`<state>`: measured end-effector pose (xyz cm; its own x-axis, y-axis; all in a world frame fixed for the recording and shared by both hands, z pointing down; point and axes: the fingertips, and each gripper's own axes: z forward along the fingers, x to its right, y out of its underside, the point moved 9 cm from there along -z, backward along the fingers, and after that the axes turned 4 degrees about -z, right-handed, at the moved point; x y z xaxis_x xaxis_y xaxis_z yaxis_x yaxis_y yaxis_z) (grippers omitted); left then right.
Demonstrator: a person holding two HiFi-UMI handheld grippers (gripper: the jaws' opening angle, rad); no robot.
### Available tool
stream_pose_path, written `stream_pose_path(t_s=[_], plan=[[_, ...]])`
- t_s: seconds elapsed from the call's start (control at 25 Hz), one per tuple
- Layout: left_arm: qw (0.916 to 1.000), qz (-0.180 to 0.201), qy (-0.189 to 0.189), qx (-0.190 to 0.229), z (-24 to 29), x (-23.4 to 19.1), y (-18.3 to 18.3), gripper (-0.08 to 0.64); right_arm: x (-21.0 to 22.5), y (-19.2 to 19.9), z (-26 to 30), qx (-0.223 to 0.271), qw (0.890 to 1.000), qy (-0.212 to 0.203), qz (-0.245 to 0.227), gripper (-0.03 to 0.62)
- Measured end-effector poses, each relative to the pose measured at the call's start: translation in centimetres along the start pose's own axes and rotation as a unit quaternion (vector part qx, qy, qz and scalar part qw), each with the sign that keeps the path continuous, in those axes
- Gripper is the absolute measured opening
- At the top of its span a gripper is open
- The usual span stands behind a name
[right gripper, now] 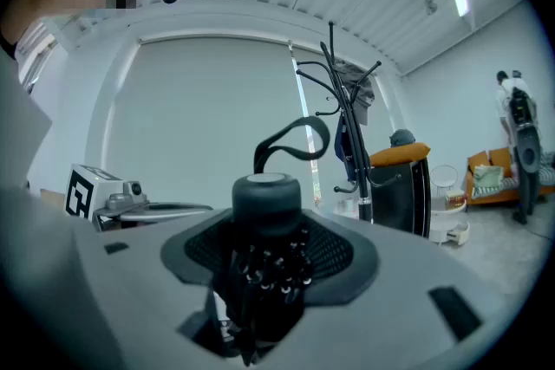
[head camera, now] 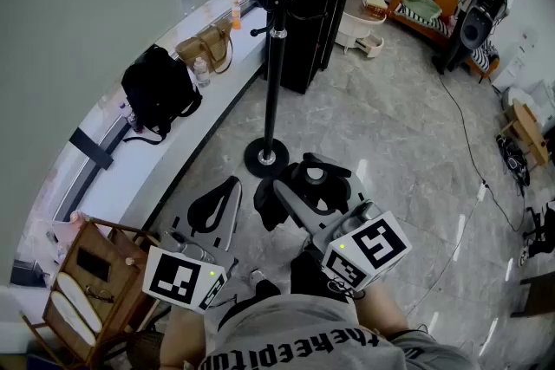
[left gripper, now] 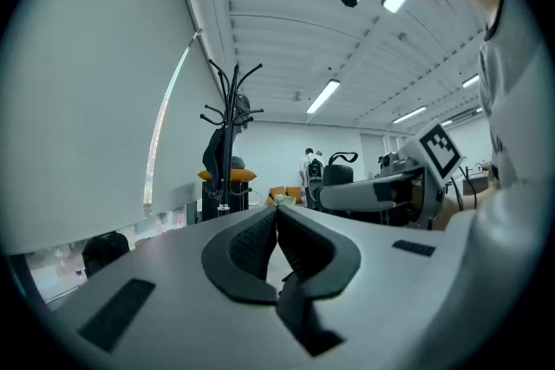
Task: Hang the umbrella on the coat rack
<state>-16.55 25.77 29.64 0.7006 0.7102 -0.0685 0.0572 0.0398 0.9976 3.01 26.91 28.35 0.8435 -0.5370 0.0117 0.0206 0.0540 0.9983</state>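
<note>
A folded black umbrella point(right gripper: 264, 217) with a round handle cap and a strap loop point(right gripper: 295, 137) stands between the pads of my right gripper point(right gripper: 269, 245), which is shut on it. In the head view the umbrella point(head camera: 319, 185) shows as a dark bundle in that gripper point(head camera: 302, 193), just right of the coat rack's round base point(head camera: 266, 158). The black coat rack point(head camera: 272, 82) rises ahead; its hooks point(right gripper: 340, 74) carry a dark garment. My left gripper point(left gripper: 276, 225) is shut with nothing in it and is held level to the left point(head camera: 215, 208).
A black bag point(head camera: 159, 89) and a tan handbag point(head camera: 208, 43) lie on the white window ledge point(head camera: 173, 143). A black cabinet point(head camera: 314, 4) stands behind the rack. A wooden shelf point(head camera: 87, 282) is at my near left. A cable point(head camera: 473, 152) crosses the marble floor.
</note>
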Motion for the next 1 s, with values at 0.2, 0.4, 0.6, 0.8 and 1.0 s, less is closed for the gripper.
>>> stream_pose_path(t_s=[0.2, 0.4, 0.6, 0.8, 1.0], plan=[[1.0000, 0.001, 0.006, 0.004, 0.1, -0.4, -0.1, 0.015, -0.3, -0.2, 0.0, 0.001, 1.000, 0.009, -0.005, 0.244], [0.9999, 0.001, 0.013, 0.009, 0.4, -0.6, -0.3, 0.015, -0.2, -0.2, 0.2, -0.003, 1.000, 0.014, -0.008, 0.244], [0.9998, 0.001, 0.015, 0.013, 0.9, -0.8, -0.5, 0.015, 0.1, -0.4, 0.5, -0.002, 1.000, 0.015, -0.009, 0.244], [0.9998, -0.004, 0.013, 0.016, 1.5, -1.6, -0.5, 0.015, 0.8, -0.6, 1.3, -0.002, 1.000, 0.018, -0.005, 0.245], [0.9999, -0.008, 0.007, 0.012, 3.4, -2.6, 0.0, 0.015, 2.5, -0.5, 2.3, 0.001, 1.000, 0.007, -0.002, 0.245]])
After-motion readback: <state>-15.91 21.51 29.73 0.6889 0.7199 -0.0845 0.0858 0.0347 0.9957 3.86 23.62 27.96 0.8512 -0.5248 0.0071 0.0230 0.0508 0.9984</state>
